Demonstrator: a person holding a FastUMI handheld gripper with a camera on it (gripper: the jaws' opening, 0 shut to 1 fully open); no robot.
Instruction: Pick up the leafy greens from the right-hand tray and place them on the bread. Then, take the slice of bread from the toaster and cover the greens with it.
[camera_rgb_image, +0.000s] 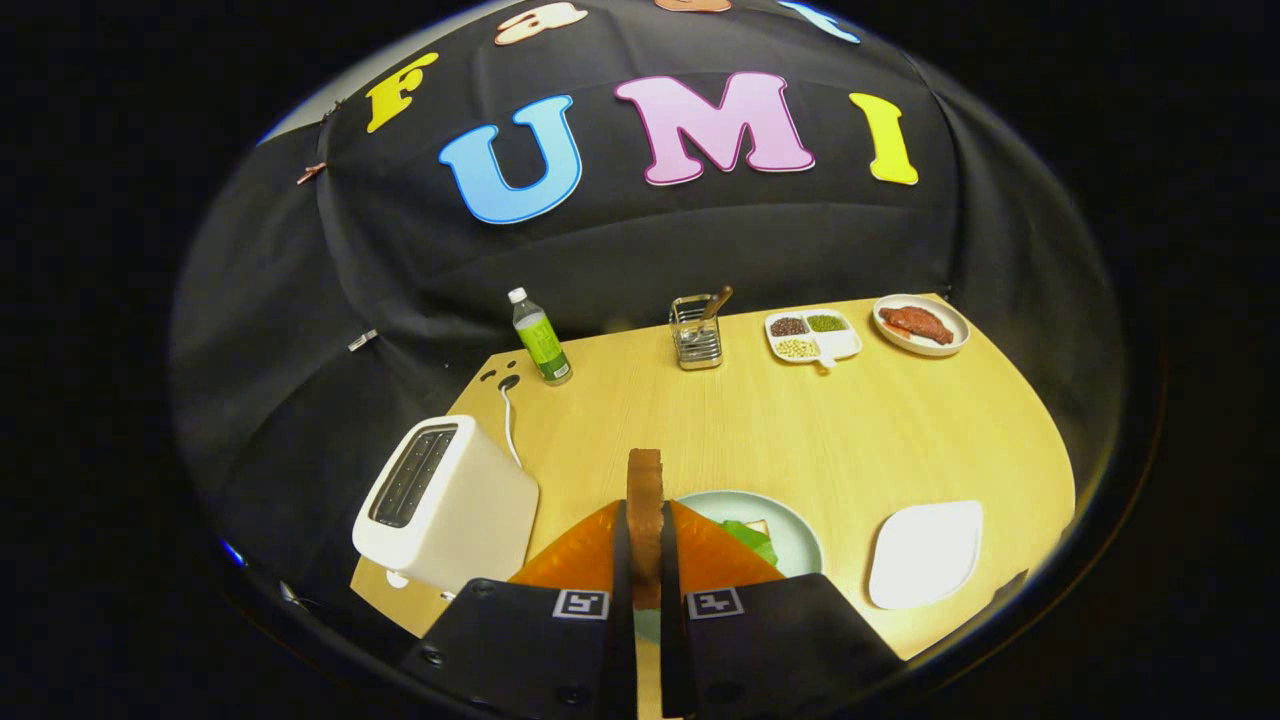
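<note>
Two fingers (646, 570) clenched on upright brown bread slice (645, 500), round pale plate (790, 530) w/ prob. leafy greens (752, 540) beyond

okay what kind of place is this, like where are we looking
Probably a staged kitchen tabletop in a recording booth: a wooden table backed by black cloth, carrying a toaster, a utensil holder and a plate of meat. The gripper is shut on a bread slice.

Toaster (445, 505) close left of fingers (645, 560); bare tabletop (850, 440) ahead, rightward
</note>
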